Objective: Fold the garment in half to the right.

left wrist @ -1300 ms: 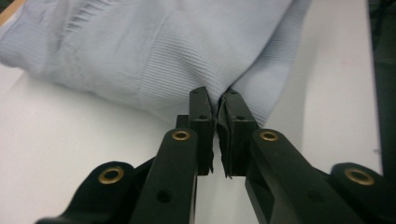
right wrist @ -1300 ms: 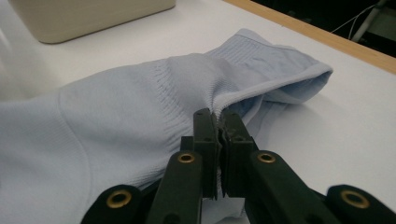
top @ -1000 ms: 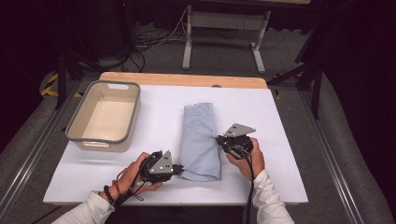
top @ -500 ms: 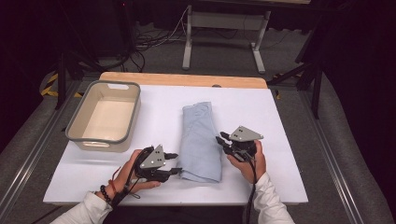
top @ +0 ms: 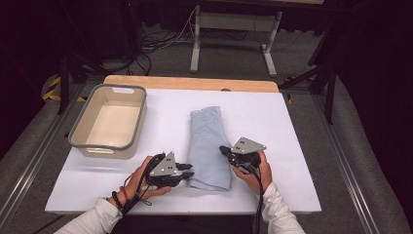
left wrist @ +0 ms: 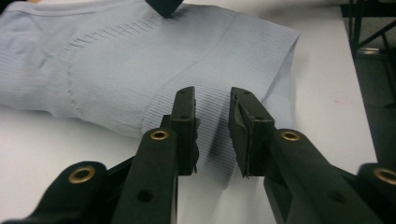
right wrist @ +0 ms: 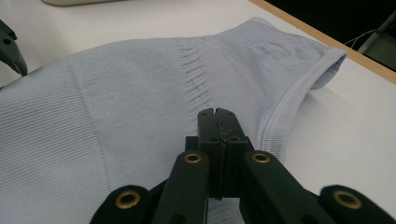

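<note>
Now the folded garment (top: 208, 146) lies between both grippers' fingers (left wrist: 184, 121).

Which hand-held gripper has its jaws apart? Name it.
The left hand-held gripper, at the near corner of the folded light-blue garment: a gap shows between its jaws, which have just been closing. The right hand-held gripper is shut, jaws pressed together.
</note>
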A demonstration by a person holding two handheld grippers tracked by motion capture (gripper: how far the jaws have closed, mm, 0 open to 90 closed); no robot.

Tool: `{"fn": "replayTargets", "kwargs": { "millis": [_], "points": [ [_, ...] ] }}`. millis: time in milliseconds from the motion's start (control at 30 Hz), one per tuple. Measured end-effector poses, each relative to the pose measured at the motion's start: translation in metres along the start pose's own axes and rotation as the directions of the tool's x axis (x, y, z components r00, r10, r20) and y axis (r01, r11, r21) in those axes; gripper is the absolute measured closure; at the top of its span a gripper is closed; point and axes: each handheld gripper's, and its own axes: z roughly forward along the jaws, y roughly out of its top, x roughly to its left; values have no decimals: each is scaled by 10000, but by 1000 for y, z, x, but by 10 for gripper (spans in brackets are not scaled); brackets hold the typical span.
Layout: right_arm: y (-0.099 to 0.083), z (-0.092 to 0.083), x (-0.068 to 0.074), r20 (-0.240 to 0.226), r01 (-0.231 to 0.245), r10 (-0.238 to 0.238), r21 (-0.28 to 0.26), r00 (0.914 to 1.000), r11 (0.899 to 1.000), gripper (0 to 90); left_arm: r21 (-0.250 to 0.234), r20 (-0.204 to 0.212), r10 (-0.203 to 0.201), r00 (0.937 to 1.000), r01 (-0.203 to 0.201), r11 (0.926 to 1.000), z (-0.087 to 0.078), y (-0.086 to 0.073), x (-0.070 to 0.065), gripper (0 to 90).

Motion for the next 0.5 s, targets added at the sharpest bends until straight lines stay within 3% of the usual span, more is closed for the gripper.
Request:
{"fn": "replayTargets", "kwargs": {
  "millis": [67, 133, 233, 267, 400, 500],
  "points": [
    [-2, 2, 0, -41, -59, 59, 13, 10000, 10000, 900, 127, -8, 42, 10000, -42, 9999, 1, -2, 0, 616],
    [-5, 5, -1, -123, -194, 195, 89, 9997, 9998, 900, 331, 119, -62, 9999, 58, 9994, 3, -3, -1, 419],
    [-7, 7, -2, -158, -226, 229, 190, 9996, 9996, 900, 387, 150, -154, 9998, 148, 9991, 4, -4, -3, 364],
    [-7, 8, -2, -155, -197, 201, 254, 9997, 9995, 900, 442, 112, -173, 9998, 167, 9989, 5, -5, -3, 303],
    [-11, 13, -2, -207, -277, 285, 414, 9994, 9988, 900, 610, 43, -94, 9999, 91, 9981, 10, -6, -6, 312],
    [-14, 19, 0, -276, -283, 302, 662, 9992, 9974, 900, 781, -88, 13, 10000, -6, 9969, 12, -6, -6, 403]
  ]
}}
